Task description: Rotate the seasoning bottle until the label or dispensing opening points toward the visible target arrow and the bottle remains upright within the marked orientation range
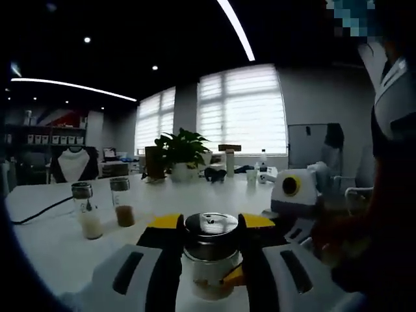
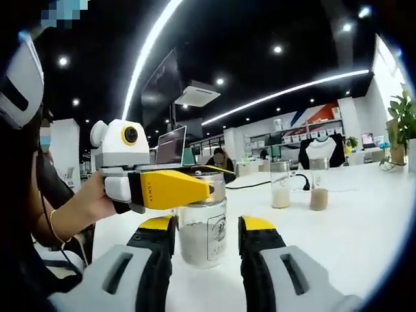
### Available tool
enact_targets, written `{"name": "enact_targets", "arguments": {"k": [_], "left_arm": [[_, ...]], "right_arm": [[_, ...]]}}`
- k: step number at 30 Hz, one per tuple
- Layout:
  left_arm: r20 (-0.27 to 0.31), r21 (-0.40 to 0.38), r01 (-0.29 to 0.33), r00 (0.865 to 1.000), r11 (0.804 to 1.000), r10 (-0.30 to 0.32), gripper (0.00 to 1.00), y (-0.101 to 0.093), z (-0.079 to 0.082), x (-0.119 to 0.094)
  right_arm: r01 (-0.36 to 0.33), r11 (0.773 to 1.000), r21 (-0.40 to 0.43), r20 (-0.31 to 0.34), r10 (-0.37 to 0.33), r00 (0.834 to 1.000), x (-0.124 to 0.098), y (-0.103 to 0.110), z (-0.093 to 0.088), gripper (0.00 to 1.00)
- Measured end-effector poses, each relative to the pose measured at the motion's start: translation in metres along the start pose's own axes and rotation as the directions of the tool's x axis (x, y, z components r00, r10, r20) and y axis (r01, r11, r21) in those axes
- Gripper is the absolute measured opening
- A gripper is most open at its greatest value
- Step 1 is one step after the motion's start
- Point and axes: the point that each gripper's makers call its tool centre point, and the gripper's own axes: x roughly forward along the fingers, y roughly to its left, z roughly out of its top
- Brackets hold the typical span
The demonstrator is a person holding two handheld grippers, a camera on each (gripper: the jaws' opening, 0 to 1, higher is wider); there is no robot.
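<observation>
Left gripper [image 2: 211, 188] fingers clamp the seasoning bottle [image 2: 203, 234]; right gripper [image 2: 207, 237] flanks it.

Each tool has black jaws tipped in yellow and set in white housings with dark oval slots. The left tool [image 2: 170, 188] has a yellow jaw cover. The person wears a thin bracelet [image 2: 53, 227].

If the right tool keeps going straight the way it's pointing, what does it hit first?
The seasoning bottle, standing upright right between the right tool's jaws, its lid gripped by the left tool. Contact can't be judged.

Yellow-tipped gripper [image 2: 207, 233] (black-sided) — white table [image 2: 364, 221]
</observation>
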Motion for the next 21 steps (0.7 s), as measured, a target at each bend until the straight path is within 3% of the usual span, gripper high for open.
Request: {"name": "enact_targets", "arguments": {"k": [5, 9, 15, 21], "left_arm": [[0.017, 0.0, 0.025, 1.0, 1.0, -0.025, 0.35, -0.004, 0.008, -0.003], [0.02, 0.024, 0.075, 0.997, 0.997, -0.076, 0.35, -0.012, 0.016, -0.004], [0.025, 0.035, 0.162, 0.986, 0.986, -0.163, 0.35, -0.027, 0.024, -0.006], [0.007, 0.038, 0.197, 0.98, 0.98, -0.198, 0.35, -0.033, 0.024, -0.004]], "right_arm": [[-0.034, 0.999, -0.026, 0.013, 0.035, 0.999, 0.0, 0.003, 0.006, 0.43], [-0.14, 0.98, -0.141, 0.011, 0.143, 0.99, -0.002, 0.015, 0.015, 0.39], [-0.227, 0.959, -0.171, -0.008, 0.229, 0.973, -0.007, 0.023, 0.025, 0.41], [-0.269, 0.95, -0.16, -0.012, 0.271, 0.963, -0.009, 0.029, 0.024, 0.38]]}}
